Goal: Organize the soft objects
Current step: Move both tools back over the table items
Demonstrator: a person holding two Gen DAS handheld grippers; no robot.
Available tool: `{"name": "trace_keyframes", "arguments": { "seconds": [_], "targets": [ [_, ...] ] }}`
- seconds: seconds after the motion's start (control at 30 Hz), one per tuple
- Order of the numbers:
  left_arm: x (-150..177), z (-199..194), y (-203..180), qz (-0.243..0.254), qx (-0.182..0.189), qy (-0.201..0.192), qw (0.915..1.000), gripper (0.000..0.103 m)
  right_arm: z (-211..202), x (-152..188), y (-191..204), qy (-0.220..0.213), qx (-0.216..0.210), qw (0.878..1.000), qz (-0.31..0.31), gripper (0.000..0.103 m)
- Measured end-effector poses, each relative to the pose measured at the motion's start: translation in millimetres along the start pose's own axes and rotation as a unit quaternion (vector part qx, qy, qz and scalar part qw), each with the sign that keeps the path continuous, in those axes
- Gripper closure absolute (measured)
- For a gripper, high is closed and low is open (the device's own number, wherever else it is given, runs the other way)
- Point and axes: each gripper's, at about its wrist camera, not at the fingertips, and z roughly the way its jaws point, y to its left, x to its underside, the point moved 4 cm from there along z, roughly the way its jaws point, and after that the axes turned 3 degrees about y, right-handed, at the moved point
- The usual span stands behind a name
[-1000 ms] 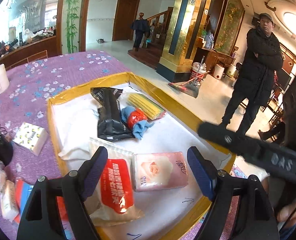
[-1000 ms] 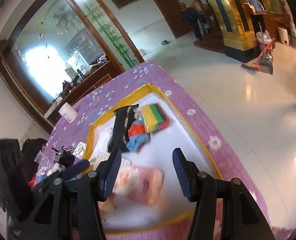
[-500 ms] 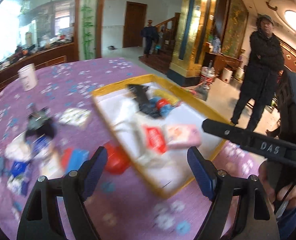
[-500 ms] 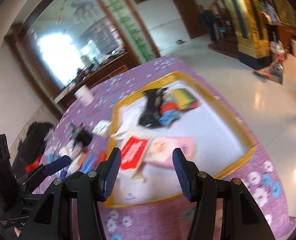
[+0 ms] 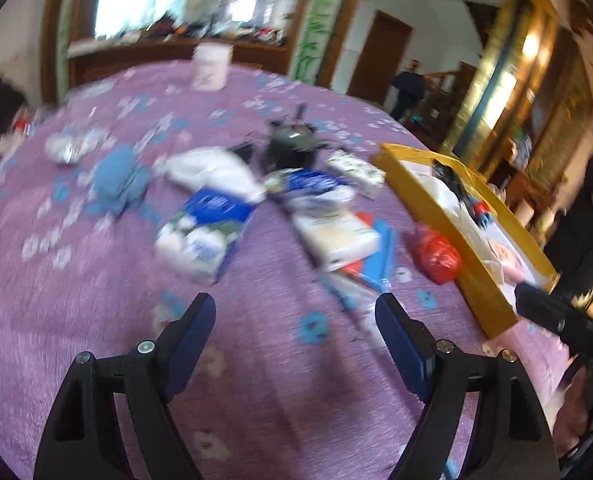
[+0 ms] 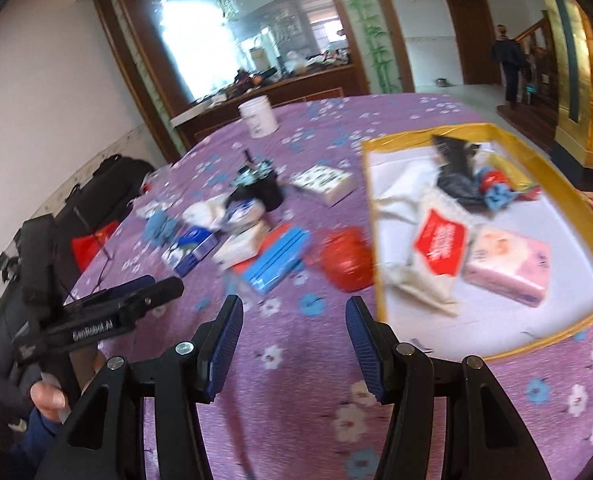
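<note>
- The left gripper (image 5: 295, 322) hangs above the purple flowered tablecloth (image 5: 96, 280); its two black arms with blue pads stand wide apart and nothing is between them.
- The right gripper (image 6: 294, 326) is also above the cloth, with its jaws spread open and holding nothing.
- The soft objects are in two groups. One group lies loose on the cloth, the other lies inside the shallow yellow-rimmed tray with white floor (image 6: 496, 316).
- Inside the tray I see a pink tissue pack (image 6: 506, 266), touching a cream pouch with a red label (image 6: 436, 248), and farther back a black plastic bag (image 6: 454, 174) beside a small red and blue bundle (image 6: 494, 188).
- Just outside the left wall of the tray lies a crumpled red plastic bag (image 6: 346, 258), and near it a flat blue pack (image 6: 276, 260).
- Farther left, in the left wrist view, there are a blue and white printed pack (image 5: 204, 232), a white soft bundle (image 5: 212, 170) and a blue cloth (image 5: 118, 180); this view is blurred, so details are not clear.
- A white cylindrical tub (image 6: 258, 116) stands upright at the far side of the table, well apart from the tray.
</note>
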Motion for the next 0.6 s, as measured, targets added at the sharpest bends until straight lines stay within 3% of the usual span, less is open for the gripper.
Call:
{"name": "trace_keyframes", "arguments": {
  "seconds": [0.03,0.27,0.53,0.6],
  "targets": [
    [-2,-2,6,-0.010,0.009,-0.003,0.9999,0.022,3,-1,1,0.003,-0.001,1.000,0.000,0.045],
    [1,-8,14,-0.009,-0.029,-0.009,0.9995,0.022,5,-14,-13,0.011,0.006,1.000,0.020,0.045],
    [0,-5,20,-0.026,-0.011,-0.003,0.9996,0.022,33,-39,-10,0.047,0.011,0.999,0.017,0.043],
    [1,-6,20,-0.025,-0.009,-0.005,0.9996,0.022,46,-49,-4,0.051,0.036,0.998,-0.004,0.041]
  ]
}}
